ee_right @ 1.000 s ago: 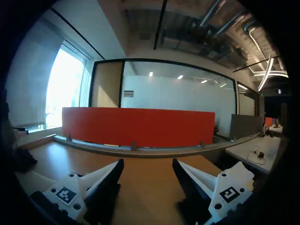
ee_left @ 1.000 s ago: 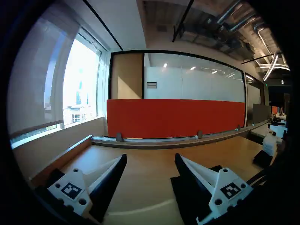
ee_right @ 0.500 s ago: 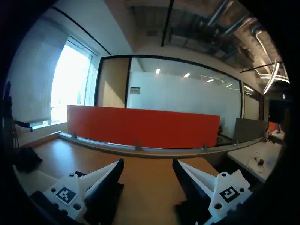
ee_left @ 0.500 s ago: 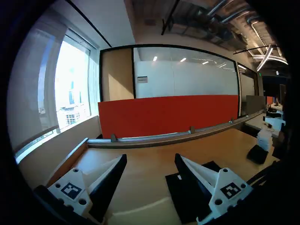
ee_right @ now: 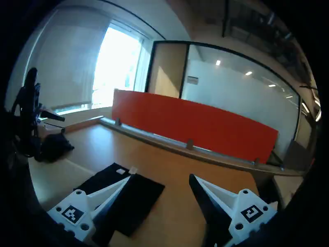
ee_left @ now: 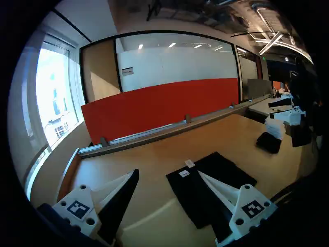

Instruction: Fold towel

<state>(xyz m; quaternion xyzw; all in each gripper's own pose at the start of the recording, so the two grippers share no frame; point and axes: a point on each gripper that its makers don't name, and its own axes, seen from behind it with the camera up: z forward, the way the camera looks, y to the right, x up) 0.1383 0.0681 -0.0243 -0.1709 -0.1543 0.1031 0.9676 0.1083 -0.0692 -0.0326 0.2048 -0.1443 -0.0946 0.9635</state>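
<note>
left tool: released, fingers wide apart, nothing gripped; angled down at the worktop
right tool: released too, fingers spread, nothing gripped
towel: black, lying flat and spread on the wooden worktop; in the left gripper view it sits ahead and to the right, partly under the right-hand finger
towel tags: two small white tags at its far edge
towel, right gripper view: same black cloth ahead and to the left, partly covered by the left-hand finger; worktop bare beside it
contact: neither tool touches the towel as far as I can tell
divider: red panel on a rail along the worktop's far edge, also
other stuff: small dark bundle well apart from the towel at far right; dark bundle at far left in the right gripper view
window: bright, left side
</note>
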